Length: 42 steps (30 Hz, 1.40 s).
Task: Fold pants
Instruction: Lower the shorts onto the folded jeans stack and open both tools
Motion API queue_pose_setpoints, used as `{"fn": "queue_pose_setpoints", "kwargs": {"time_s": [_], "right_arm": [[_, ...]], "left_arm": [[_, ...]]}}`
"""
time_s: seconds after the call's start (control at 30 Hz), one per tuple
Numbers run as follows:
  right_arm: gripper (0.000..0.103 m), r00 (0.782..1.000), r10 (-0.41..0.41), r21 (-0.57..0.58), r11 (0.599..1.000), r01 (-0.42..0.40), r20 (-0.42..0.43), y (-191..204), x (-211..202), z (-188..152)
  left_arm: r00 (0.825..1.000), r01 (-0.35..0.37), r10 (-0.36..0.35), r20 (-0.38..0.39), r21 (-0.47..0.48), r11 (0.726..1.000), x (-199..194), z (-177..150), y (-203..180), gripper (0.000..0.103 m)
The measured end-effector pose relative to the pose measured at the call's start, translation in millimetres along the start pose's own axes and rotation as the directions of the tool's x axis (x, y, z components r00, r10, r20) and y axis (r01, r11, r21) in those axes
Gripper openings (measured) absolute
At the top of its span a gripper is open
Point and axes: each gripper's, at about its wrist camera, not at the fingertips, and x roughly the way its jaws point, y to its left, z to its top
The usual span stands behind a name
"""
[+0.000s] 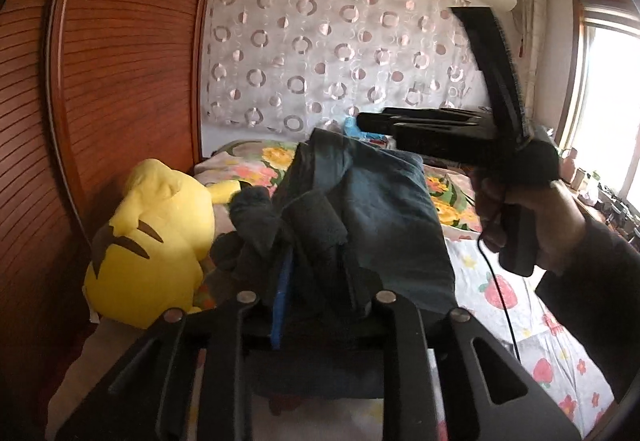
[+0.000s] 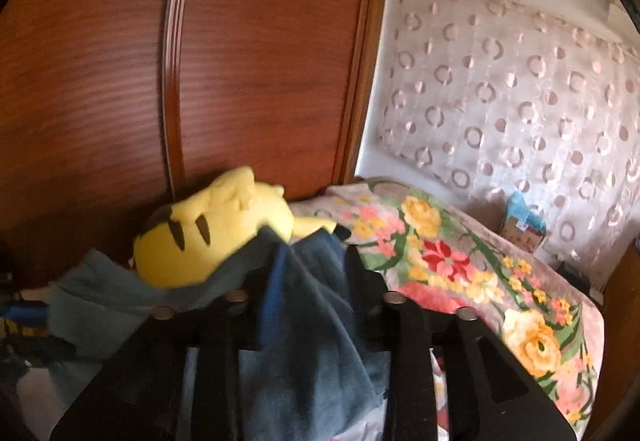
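The left gripper [image 1: 316, 241] has its fingers [image 1: 320, 217] closed on a bunched fold of the dark blue-grey pants [image 1: 384, 209], the cloth wrapping over and around the finger pads so that only their fabric-covered shapes show. The pants are lifted off the bed [image 1: 516, 289] and hang between the two tools, with a bright blue strip of lining running down near the left fingers.

In the right wrist view, the right gripper [image 2: 304, 273] is likewise clamped on the pants [image 2: 320, 341] — the cloth rises in a peak between its dark fingers [image 2: 360, 273] and drapes back toward the camera over the tool's frame.

From the left wrist view the right gripper [image 1: 376, 121] appears far and to the right, held level with its fingers pointing left at the top edge of the pants. The person's right hand [image 1: 536, 221] wraps the pistol-style handle from below, wrist bent, a dark sleeve running off to the near right; a thin black cable hangs from the handle.

To the left lies a yellow plush toy [image 1: 152, 237] against a reddish wooden wardrobe [image 1: 120, 81]. A floral blanket [image 2: 460, 265] covers the far part of the bed, and a circle-patterned curtain [image 1: 328, 49] hangs behind it.
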Motion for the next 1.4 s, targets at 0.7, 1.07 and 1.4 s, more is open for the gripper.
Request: {"fn": "queue_pose_setpoints", "kwargs": {"time_s": [0.7,1.07,1.4], "right_arm": [[0.036,0.974,0.159,0.124,0.982,-0.14,-0.16,-23,15,-46],[0.035,0.979,0.143,0.151,0.981,-0.12,-0.144,-19,1,-51],[0.035,0.99,0.115,0.165,0.981,-0.1,-0.085,-1,-66,-56]], "left_arm": [[0.987,0.009,0.0,-0.16,0.059,0.998,47,-12,-4,0.042],[0.986,0.018,-0.004,-0.165,0.087,0.996,46,-16,-11,0.046],[0.989,0.055,-0.041,-0.139,0.104,0.993,12,-10,-22,0.053]]}}
